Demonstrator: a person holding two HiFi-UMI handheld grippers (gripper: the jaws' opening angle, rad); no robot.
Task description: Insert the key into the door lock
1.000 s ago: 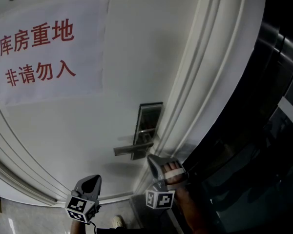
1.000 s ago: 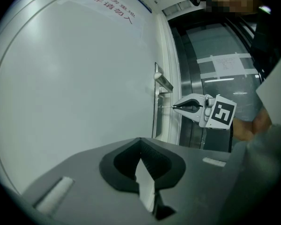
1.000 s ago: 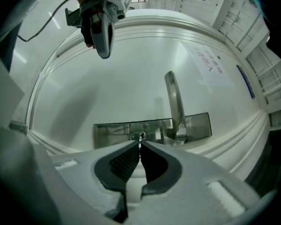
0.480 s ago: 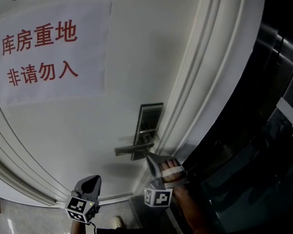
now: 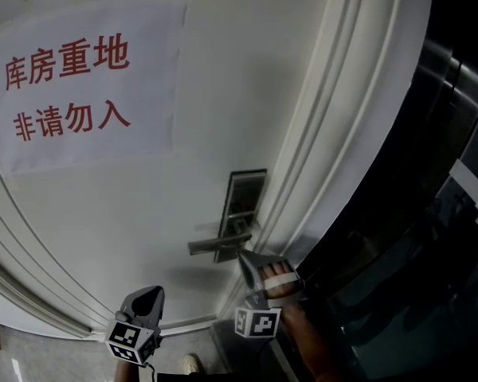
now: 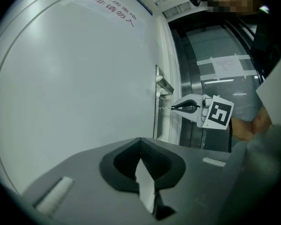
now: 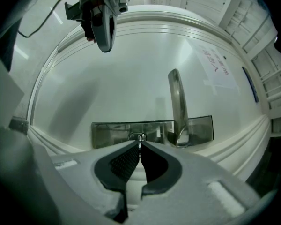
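A metal lock plate (image 5: 244, 205) with a lever handle (image 5: 217, 244) sits on the white door (image 5: 223, 70). My right gripper (image 5: 244, 255) is just below the handle, shut on a thin key (image 6: 165, 108). In the right gripper view the key (image 7: 139, 143) sticks out from the gripper (image 7: 139, 145) and its tip meets the keyhole (image 7: 138, 137) in the plate (image 7: 107, 134), left of the handle (image 7: 177, 102). How deep it sits I cannot tell. My left gripper (image 5: 154, 291) hangs lower left, away from the door, shut (image 6: 140, 140) on nothing.
A paper sign (image 5: 80, 94) with red characters is taped to the door at upper left. The white door frame moulding (image 5: 327, 134) runs right of the lock. Beyond it are dark glass panels (image 5: 438, 229). A hand (image 5: 285, 283) holds the right gripper.
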